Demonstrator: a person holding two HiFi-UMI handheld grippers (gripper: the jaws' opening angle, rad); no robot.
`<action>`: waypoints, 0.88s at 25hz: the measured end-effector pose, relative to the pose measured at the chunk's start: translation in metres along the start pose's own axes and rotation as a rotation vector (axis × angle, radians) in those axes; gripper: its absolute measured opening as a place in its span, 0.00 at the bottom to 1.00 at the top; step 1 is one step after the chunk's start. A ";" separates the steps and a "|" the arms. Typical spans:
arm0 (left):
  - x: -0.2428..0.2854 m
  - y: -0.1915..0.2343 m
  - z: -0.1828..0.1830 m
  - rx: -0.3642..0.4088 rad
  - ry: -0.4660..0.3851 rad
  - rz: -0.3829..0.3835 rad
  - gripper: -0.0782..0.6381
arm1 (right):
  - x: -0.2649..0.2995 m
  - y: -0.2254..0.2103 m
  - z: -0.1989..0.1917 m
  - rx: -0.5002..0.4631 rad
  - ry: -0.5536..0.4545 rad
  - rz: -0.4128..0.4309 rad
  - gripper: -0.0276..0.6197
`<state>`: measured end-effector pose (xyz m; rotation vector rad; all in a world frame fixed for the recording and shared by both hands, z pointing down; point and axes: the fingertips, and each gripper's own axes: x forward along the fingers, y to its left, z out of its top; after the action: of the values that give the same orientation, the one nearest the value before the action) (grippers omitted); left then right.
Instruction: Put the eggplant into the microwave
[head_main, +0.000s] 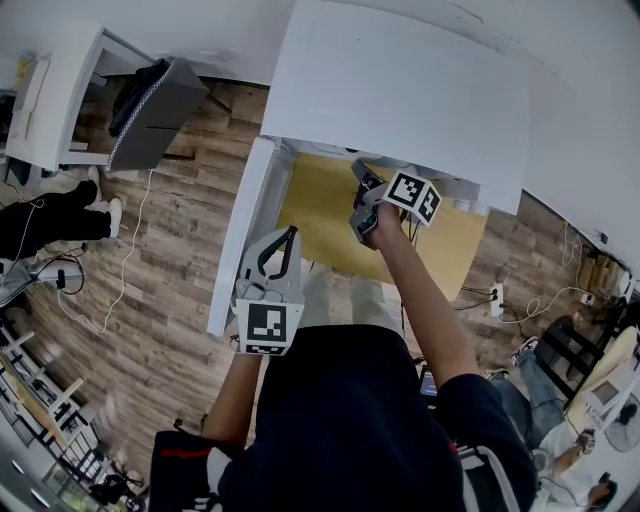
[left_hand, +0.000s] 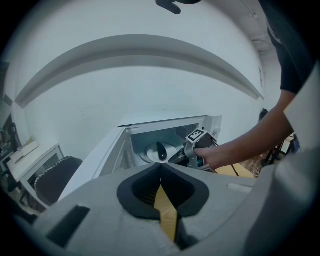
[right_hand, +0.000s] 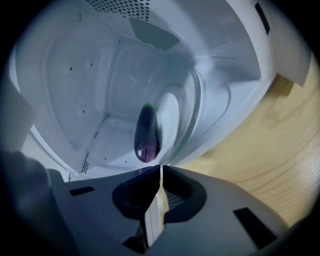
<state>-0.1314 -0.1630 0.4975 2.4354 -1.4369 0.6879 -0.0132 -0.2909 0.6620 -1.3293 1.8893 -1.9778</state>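
Observation:
The dark purple eggplant (right_hand: 147, 136) with a green stem end lies on the glass turntable (right_hand: 187, 107) inside the white microwave (head_main: 400, 80). It also shows small in the left gripper view (left_hand: 161, 150). My right gripper (right_hand: 161, 167) is shut and empty, its tips just in front of the eggplant at the mouth of the cavity (head_main: 362, 200). The microwave door (head_main: 245, 230) stands open to the left. My left gripper (head_main: 291, 233) is shut with nothing in it, held beside that door and pointing at the opening (left_hand: 161, 165).
The microwave stands on a light wooden table (head_main: 320, 200). On the wood-plank floor to the left are a grey chair with a dark jacket (head_main: 150, 110), a white desk (head_main: 50, 90) and loose cables (head_main: 110, 290). A socket and cables (head_main: 497, 297) lie to the right.

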 end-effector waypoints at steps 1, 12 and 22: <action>0.000 0.000 0.001 -0.001 0.000 0.000 0.13 | 0.001 0.001 0.001 0.001 -0.002 0.000 0.08; 0.000 0.001 0.003 -0.005 -0.002 -0.002 0.13 | 0.001 0.003 0.003 0.015 -0.010 0.001 0.08; -0.002 0.001 0.011 0.016 -0.023 -0.001 0.13 | -0.013 0.003 -0.010 -0.001 0.007 0.002 0.08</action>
<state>-0.1299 -0.1666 0.4865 2.4634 -1.4445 0.6758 -0.0130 -0.2761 0.6541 -1.3223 1.8934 -1.9839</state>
